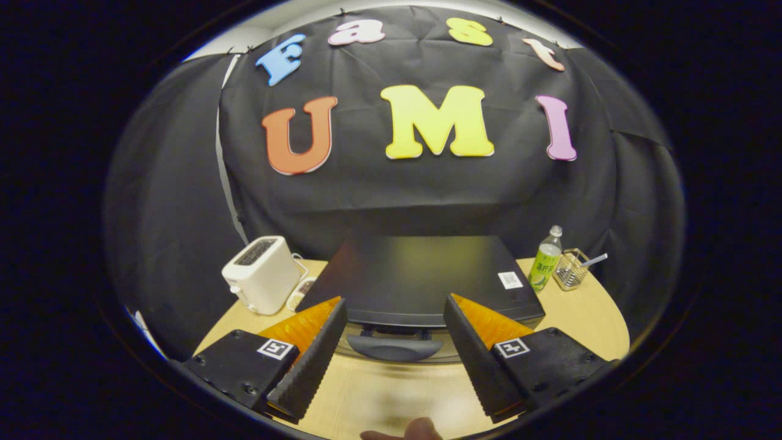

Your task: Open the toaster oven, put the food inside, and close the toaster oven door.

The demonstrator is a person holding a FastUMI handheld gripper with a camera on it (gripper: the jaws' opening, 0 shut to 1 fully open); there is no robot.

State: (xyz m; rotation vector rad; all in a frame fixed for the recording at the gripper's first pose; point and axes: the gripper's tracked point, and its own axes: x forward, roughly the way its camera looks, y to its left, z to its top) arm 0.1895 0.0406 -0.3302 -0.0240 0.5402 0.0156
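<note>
The black box-shaped toaster oven (421, 278) stands on the light wooden table (586, 318), directly ahead of the hand-held gripper (394, 342) and seen from above. Its flat dark top carries a small white square sticker (510, 280) near the right front corner. The oven's long axis runs left to right across the table, and its front faces the near side, toward the gripper. The dark curved door handle (394, 347) lies along that front edge, level with the fingertips and between them, touching neither. The gripper's fingers are spread wide and hold nothing. To the left of the oven, just beside it, stands a white plastic slot toaster (261, 274). At the far right stand a green-labelled clear bottle (545, 260) and, just beside it, a small clear container (569, 269) with a straw-like stick in it. A fingertip (415, 431) shows at the table's near edge.
</note>
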